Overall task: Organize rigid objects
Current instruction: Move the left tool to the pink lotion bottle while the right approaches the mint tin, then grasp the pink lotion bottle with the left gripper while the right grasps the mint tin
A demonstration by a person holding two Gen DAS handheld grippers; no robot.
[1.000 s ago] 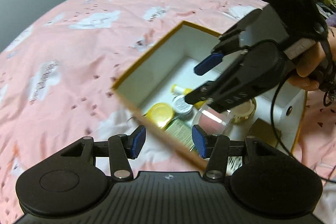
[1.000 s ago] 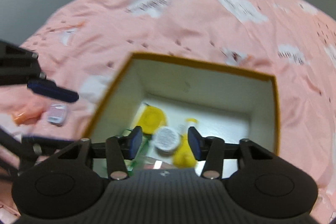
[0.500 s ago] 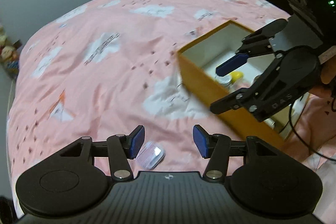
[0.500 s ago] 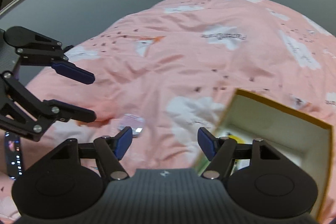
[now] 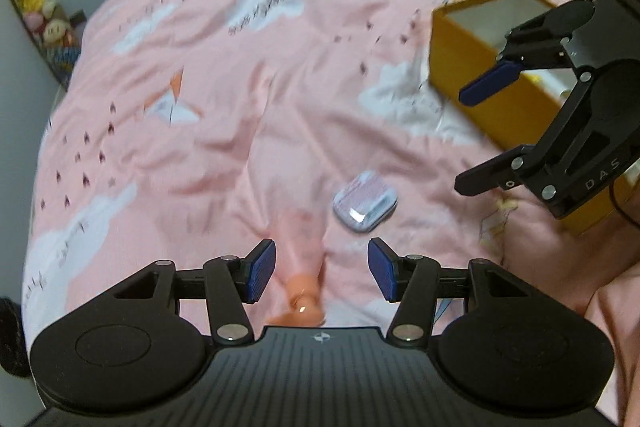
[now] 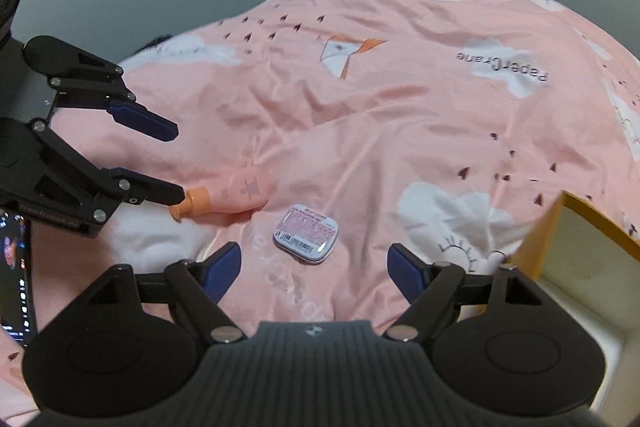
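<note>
- Tin (image 6: 306, 237), small and rounded-square with a printed label, lies flat on the pink bed (image 6: 400, 107), just ahead of the right gripper (image 6: 314, 269) and roughly centred on the gap between its fingers (image 6: 222, 269).
- Beside it lies a pink bottle (image 6: 236, 194) with an orange cap, on its side; the cap touches or nearly touches a fingertip of the left gripper (image 6: 174, 161) in the right wrist view.
- Right gripper: fingers spread wide, nothing between them.
- Left gripper (image 5: 322, 275): fingers released too, empty, with the bottle (image 5: 302, 263) lying in the gap below them and the tin (image 5: 365, 202) a little further on.
- Likely next step: each gripper picks up one item and carries it to the box.
- Risk: the tin is low and flat on soft bedding, so fingers closing on it may press into the quilt, pinch fabric, or tip the tin out of the hold.
- Risk: the bottle is round and lies on a crease; a nudge at the cap could roll it away before the fingers close.
- Risk: both grippers work near each other here, so a hasty reach could knock them together.
- Container: a yellow box (image 5: 472, 67) with a white inside stands open on the bed, at the right in both views.
- Its contents are mostly hidden; only a hint of something yellow shows inside in the left wrist view.
</note>
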